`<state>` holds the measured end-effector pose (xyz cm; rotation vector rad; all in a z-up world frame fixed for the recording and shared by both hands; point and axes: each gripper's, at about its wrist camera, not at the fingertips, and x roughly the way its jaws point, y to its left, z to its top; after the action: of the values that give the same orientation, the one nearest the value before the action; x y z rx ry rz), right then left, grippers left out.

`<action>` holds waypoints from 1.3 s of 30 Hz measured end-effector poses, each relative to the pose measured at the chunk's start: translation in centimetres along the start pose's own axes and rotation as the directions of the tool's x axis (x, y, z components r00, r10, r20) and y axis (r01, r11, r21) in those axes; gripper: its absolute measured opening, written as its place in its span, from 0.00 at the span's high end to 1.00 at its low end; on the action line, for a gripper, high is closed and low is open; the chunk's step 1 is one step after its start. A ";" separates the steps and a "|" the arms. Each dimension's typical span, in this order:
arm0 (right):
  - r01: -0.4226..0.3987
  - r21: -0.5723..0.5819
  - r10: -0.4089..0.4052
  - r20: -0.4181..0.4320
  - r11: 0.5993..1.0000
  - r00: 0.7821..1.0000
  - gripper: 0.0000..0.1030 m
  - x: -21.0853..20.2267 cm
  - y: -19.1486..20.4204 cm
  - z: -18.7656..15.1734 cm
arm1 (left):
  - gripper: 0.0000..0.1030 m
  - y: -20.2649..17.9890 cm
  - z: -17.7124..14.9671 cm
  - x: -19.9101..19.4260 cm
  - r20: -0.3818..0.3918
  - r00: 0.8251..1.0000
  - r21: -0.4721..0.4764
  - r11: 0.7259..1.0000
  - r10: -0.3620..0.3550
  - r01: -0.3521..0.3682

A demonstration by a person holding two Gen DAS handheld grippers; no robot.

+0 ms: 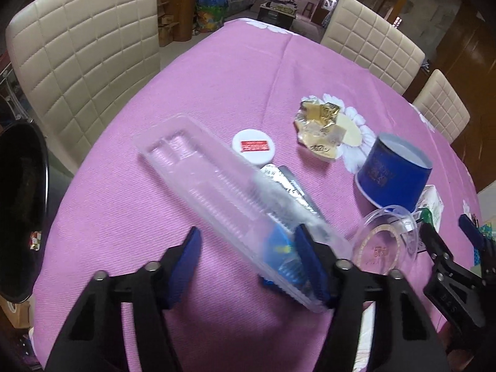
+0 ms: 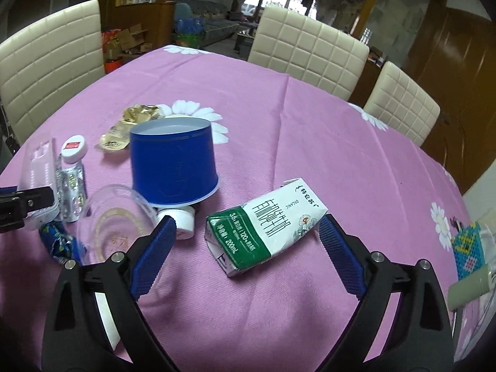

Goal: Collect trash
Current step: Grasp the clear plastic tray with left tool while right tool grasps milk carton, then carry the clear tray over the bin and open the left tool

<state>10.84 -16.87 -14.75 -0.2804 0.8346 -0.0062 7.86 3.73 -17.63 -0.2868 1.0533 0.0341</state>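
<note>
Left wrist view: your left gripper (image 1: 248, 245) gapes around the clear tray (image 1: 217, 186), gripping nothing; centre it. Right gripper (image 2: 246, 235) gapes, straddling the milk carton (image 2: 263, 226).

Milk carton (image 2: 266, 226) between my right tongs: "ORGANIC", "200mL", "3.6", "120", plus large Chinese characters.
White cap (image 2: 73, 146), red label: print too small for me to read.
Blue tub (image 1: 391, 172): gold lettering, illegible.

clear glossy plastic tray (image 1: 198, 173), ribbed matt cloth (image 2: 310, 130), shiny crinkled foil (image 1: 322, 121), glossy paper carton (image 2: 266, 226), quilted leather-look chairs (image 1: 80, 43).
</note>
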 end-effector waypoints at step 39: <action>-0.036 -0.033 0.040 0.157 0.999 0.987 0.48 -5.0 2.5 0.5 | 0.84 -0.2 1.4 -4.9 0.157 0.988 0.053 0.998 0.005 -0.013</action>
<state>7.58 -13.77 -11.35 -0.2891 0.6833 0.0632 6.64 4.44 -12.72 -0.2265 0.8979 0.0358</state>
